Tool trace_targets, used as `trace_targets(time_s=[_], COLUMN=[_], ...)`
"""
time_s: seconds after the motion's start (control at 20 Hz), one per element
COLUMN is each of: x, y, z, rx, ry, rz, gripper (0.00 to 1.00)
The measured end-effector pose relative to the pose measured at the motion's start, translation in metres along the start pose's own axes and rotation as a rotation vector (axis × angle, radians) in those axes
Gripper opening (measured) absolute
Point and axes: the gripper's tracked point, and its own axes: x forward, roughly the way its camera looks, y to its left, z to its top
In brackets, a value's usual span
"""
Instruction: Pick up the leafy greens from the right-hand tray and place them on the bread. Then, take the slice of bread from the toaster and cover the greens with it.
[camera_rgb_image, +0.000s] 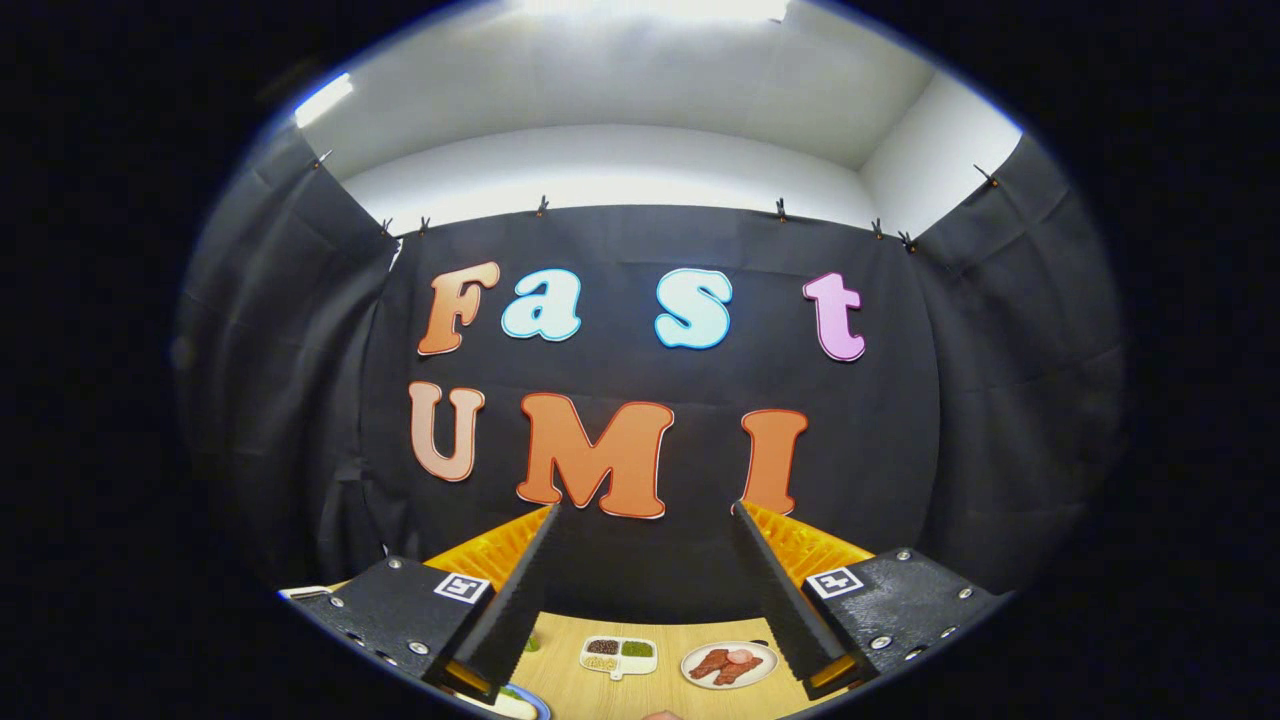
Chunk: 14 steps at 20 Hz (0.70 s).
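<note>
My gripper (645, 512) is held high above the wooden table (650, 690) and points at the booth's back wall. Its two fingers (520, 590) stand wide apart with nothing between them, so it is open. Far below, between the fingers, a round plate with slices of meat (729, 664) lies on the table. Beside it sits a small white divided tray (618, 656) with dark and green fillings. A bit of green (531, 643) shows by the left finger. A rounded white and blue rim (520, 703) peeks out under the left finger.
The black cloth wall rises just beyond the table's far edge. White ceiling and lamps are above it.
</note>
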Motion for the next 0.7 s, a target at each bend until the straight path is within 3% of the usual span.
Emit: trace_targets(time_s=[0.7], x=[-0.0035], y=[0.008], z=[0.0005], rx=[0.037], ry=[-0.025], rz=[0.023], gripper=[0.99])
